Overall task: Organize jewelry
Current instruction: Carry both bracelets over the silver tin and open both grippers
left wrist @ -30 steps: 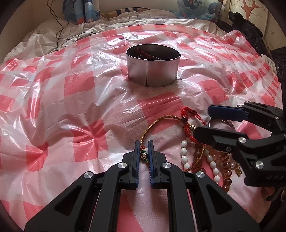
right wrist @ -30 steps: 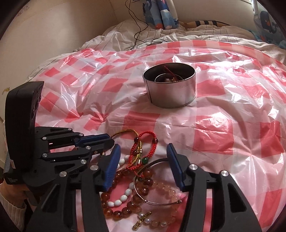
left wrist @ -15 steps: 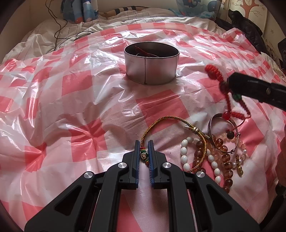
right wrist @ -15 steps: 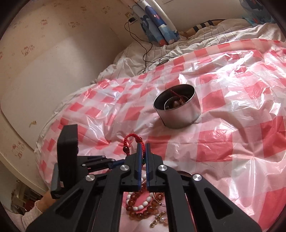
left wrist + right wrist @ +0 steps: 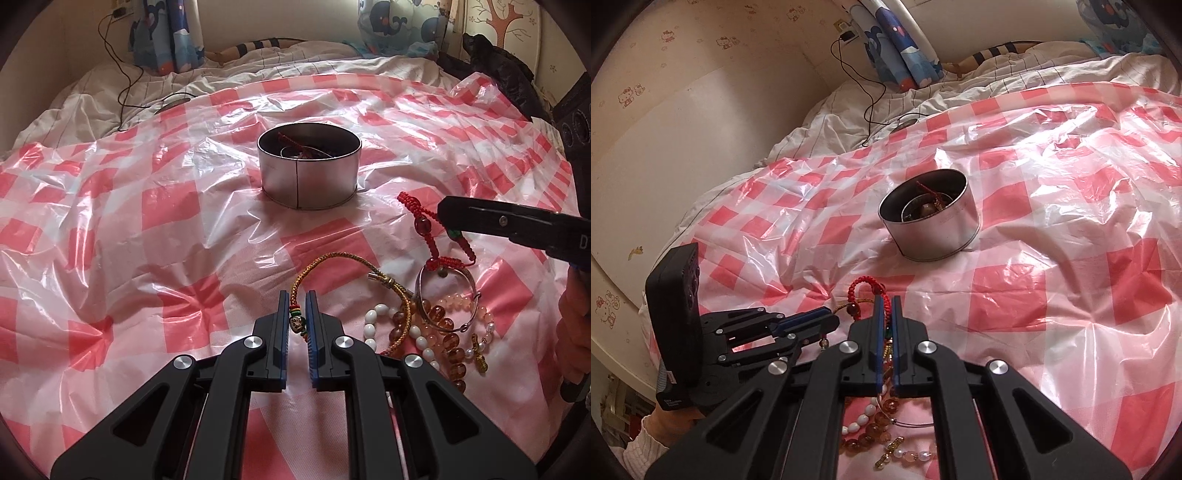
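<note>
A round metal tin (image 5: 309, 170) (image 5: 930, 218) stands on the red-and-white checked plastic sheet (image 5: 147, 206), with a red cord and other jewelry inside. My left gripper (image 5: 297, 295) is shut on the beaded part of a gold braided cord bracelet (image 5: 332, 258), which lies on the sheet. My right gripper (image 5: 885, 300) (image 5: 441, 212) is shut on a red knotted cord bracelet (image 5: 428, 232) (image 5: 860, 286), which hangs above the pile. The pile (image 5: 439, 325) holds a silver bangle, amber beads, white beads and a pearl strand.
The sheet covers a bed with a white striped duvet (image 5: 258, 74). A black charging cable (image 5: 871, 99) lies at the far left of the bed. Patterned pillows (image 5: 402, 26) and a dark garment (image 5: 506, 77) sit at the back right. A wall (image 5: 683, 110) runs along the left.
My right gripper closed on the red cord bracelet and lifted it off the pile, rolling as it rose. My left gripper stayed shut on the gold cord bracelet.
</note>
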Action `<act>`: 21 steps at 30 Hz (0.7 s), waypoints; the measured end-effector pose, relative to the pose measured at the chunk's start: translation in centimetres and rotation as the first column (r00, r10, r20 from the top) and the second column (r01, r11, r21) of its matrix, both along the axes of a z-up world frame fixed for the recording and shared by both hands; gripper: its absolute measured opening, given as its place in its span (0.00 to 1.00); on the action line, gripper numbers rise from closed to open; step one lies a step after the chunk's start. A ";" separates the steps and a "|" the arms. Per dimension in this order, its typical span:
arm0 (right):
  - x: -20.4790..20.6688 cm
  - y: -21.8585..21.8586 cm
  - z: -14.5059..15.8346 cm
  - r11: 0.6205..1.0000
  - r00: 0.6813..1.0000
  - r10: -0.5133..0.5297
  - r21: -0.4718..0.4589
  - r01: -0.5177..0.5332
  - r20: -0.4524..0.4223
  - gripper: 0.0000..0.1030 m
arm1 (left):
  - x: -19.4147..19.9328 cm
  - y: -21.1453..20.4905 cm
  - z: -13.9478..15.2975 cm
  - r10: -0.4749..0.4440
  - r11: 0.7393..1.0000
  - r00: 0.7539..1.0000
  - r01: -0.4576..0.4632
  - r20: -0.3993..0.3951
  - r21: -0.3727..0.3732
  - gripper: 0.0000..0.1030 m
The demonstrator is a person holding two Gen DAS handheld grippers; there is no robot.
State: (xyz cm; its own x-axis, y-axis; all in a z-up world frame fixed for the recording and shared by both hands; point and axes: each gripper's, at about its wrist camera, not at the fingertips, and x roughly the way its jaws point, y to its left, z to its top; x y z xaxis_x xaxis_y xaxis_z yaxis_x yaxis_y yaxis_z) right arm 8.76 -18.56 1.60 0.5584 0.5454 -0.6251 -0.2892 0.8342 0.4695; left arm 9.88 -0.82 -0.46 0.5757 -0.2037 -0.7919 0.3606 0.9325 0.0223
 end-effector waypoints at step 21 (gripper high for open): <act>6.8 -1.7 5.5 0.993 0.982 -0.121 0.032 0.117 0.148 0.04 | 4.4 -0.1 11.2 0.010 0.975 0.970 0.044 0.244 -0.217 0.08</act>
State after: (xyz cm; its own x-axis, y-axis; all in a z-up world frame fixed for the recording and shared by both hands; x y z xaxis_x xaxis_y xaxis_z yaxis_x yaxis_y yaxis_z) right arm 15.58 -20.24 7.11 0.7065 0.4828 -0.5175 -0.2567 0.8562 0.4483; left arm 14.31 -0.89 10.78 0.7395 -0.3678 -0.5638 0.3857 0.9179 -0.0930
